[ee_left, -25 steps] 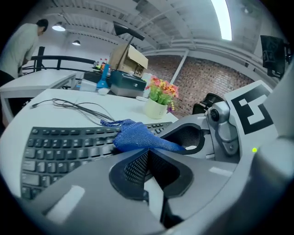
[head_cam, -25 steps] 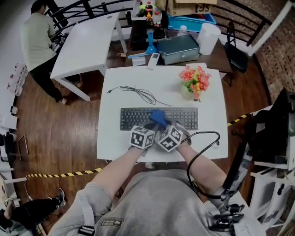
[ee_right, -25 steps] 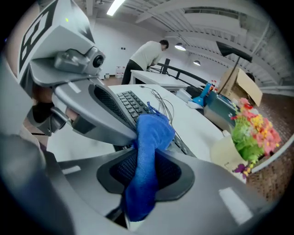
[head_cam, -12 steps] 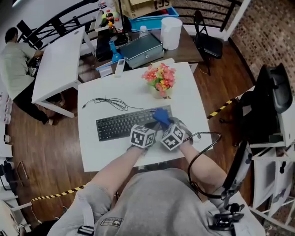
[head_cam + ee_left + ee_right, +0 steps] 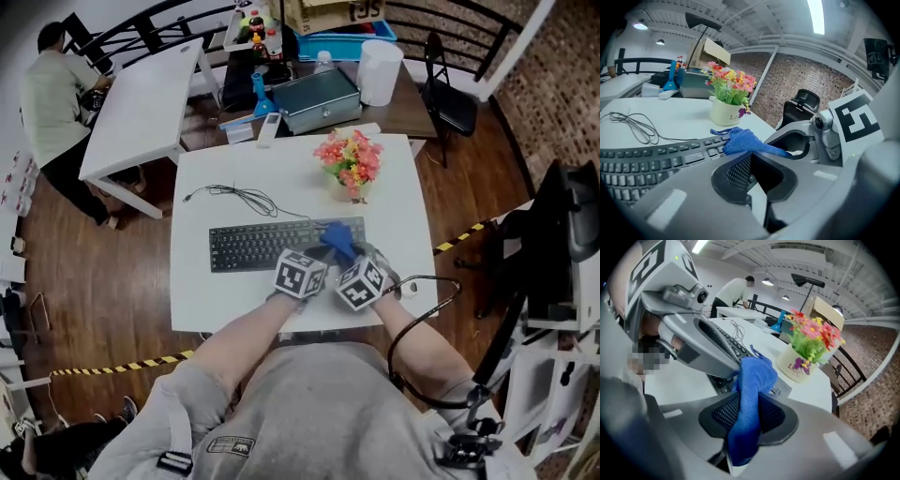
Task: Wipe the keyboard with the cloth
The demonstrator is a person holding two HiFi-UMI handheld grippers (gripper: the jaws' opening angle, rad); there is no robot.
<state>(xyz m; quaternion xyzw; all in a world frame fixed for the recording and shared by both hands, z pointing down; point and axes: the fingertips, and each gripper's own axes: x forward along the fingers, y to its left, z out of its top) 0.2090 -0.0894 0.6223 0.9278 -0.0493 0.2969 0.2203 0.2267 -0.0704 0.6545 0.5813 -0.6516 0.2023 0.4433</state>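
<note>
A black keyboard (image 5: 262, 245) lies across the white table (image 5: 244, 300). A blue cloth (image 5: 339, 238) rests on the keyboard's right end, and my right gripper (image 5: 352, 257) is shut on it. In the right gripper view the cloth (image 5: 753, 380) hangs between the mesh pads and spills forward onto the keys (image 5: 736, 347). My left gripper (image 5: 313, 258) sits close beside it on the left, over the keyboard's front edge. Its jaws meet with nothing between them. In the left gripper view the cloth (image 5: 740, 142) lies on the keyboard (image 5: 647, 161) just ahead of the jaws.
A pot of flowers (image 5: 351, 171) stands just behind the keyboard's right end. A loose black cable (image 5: 239, 198) lies behind its left half. Behind the table are a metal box (image 5: 322, 98), a white roll (image 5: 380, 60) and bottles. A person (image 5: 56, 84) works at another table on the far left.
Both grippers and the cloth have slid from the keyboard's middle to its right end, then stayed there. The head view has shifted.
</note>
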